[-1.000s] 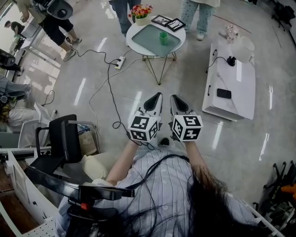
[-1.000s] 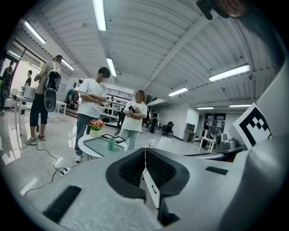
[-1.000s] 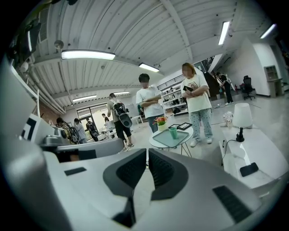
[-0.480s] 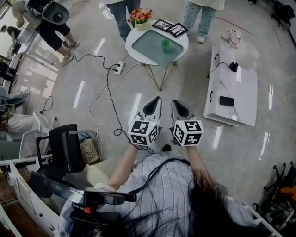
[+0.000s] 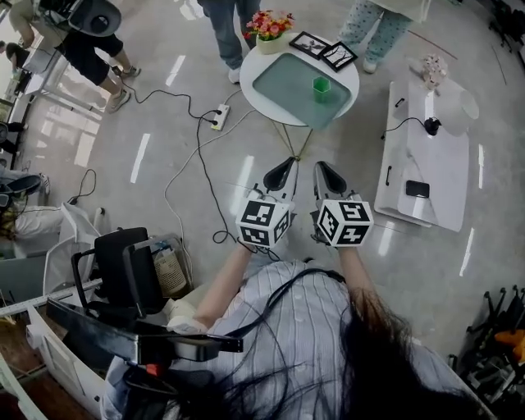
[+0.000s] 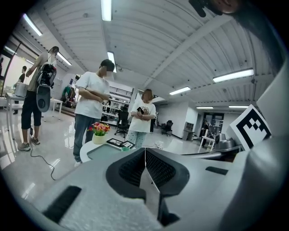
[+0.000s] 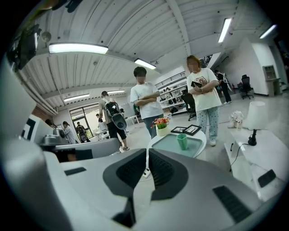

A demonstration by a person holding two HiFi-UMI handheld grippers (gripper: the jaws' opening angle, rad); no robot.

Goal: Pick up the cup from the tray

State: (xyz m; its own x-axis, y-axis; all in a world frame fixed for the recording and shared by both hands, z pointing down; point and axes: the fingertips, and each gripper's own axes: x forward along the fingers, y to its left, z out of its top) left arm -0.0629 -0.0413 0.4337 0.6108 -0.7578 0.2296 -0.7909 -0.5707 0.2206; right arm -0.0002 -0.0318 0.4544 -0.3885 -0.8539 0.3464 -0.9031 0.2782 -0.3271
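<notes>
A green cup (image 5: 321,84) stands upright on a pale green tray (image 5: 291,82) on a small round white table (image 5: 349,82). My left gripper (image 5: 283,165) and right gripper (image 5: 322,166) are held side by side over the floor, well short of the table, both pointing at it. Both are shut with nothing in them. In the right gripper view the cup (image 7: 182,141) and tray (image 7: 169,145) show just beyond the closed jaws of the right gripper (image 7: 147,151). The left gripper (image 6: 145,151) hides most of the tray (image 6: 104,151) in its own view.
A flower pot (image 5: 269,33) and two picture frames (image 5: 324,47) share the round table. People (image 5: 230,25) stand behind it. A low white table (image 5: 426,156) with a phone (image 5: 417,189) lies at the right. A power strip (image 5: 217,117) and cables cross the floor; a black chair (image 5: 123,271) stands at the left.
Both grippers have moved forward together towards the round table. The table and cup now sit closer to the jaws in the head view. Both stay shut.
</notes>
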